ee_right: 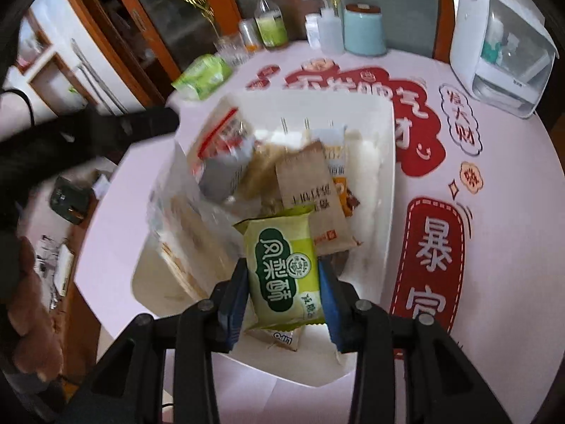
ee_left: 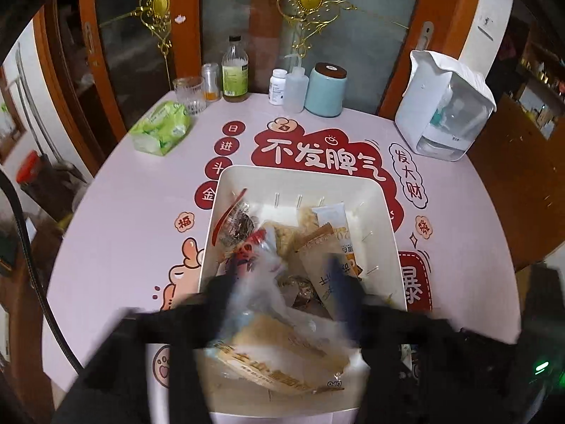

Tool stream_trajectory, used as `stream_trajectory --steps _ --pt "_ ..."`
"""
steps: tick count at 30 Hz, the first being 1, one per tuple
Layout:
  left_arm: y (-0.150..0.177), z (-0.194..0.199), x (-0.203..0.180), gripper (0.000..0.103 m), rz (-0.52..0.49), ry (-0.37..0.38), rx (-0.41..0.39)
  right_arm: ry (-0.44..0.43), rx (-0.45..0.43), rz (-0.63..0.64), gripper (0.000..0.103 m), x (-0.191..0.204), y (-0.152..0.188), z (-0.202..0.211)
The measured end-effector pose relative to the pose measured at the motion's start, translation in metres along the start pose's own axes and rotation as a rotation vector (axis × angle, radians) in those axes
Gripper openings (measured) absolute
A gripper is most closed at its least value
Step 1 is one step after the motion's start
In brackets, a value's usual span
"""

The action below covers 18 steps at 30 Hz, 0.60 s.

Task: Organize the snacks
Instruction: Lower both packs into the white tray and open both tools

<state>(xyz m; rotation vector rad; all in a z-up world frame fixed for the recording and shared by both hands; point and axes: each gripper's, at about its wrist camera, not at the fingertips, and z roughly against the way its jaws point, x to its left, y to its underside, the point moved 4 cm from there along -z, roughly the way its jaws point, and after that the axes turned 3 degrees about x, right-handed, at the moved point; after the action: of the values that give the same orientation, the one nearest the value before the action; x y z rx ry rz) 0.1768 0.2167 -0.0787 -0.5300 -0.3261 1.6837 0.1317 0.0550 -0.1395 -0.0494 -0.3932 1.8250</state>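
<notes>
A pale pink printed worktop (ee_right: pixel 512 254) carries a white rectangular plastic bin (ee_right: pixel 386 190) heaped with wrapped snacks. Above the bin, the right gripper (ee_right: pixel 282 284) has its blue-padded fingers clamped on a green pineapple-cake packet (ee_right: pixel 282 272). The left gripper (ee_left: pixel 282 282) is blurred over a clear plastic-wrapped snack (ee_left: pixel 272 318); its grip cannot be told.

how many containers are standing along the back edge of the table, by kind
Bottles: 3, the green-label bottle, the white pill bottle, the squeeze bottle
Glassware: 2, the ribbed glass and the small jar
Canisters: 1, the light blue canister
Total: 6
</notes>
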Motion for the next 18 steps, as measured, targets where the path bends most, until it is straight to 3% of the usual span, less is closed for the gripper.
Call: stream_trajectory --steps 1,3,5,6,18 --pt "0.001 0.000 0.001 0.092 0.003 0.003 -0.006 0.016 0.018 -0.006 0.040 0.002 0.002 -0.006" --pt "0.002 0.002 0.005 0.092 -0.015 0.011 -0.024 0.036 0.013 0.001 0.048 0.006 0.004 -0.010" --pt "0.002 0.001 0.006 0.092 -0.047 0.008 -0.024 0.055 -0.011 0.010 0.073 0.010 0.006 -0.009" --pt "0.003 0.000 0.006 0.092 -0.058 0.003 -0.022 0.062 -0.023 0.012 0.077 0.011 0.005 -0.009" --pt "0.014 -0.009 0.018 0.092 -0.060 0.022 0.036 0.078 -0.047 -0.033 0.078 0.017 0.008 -0.001"
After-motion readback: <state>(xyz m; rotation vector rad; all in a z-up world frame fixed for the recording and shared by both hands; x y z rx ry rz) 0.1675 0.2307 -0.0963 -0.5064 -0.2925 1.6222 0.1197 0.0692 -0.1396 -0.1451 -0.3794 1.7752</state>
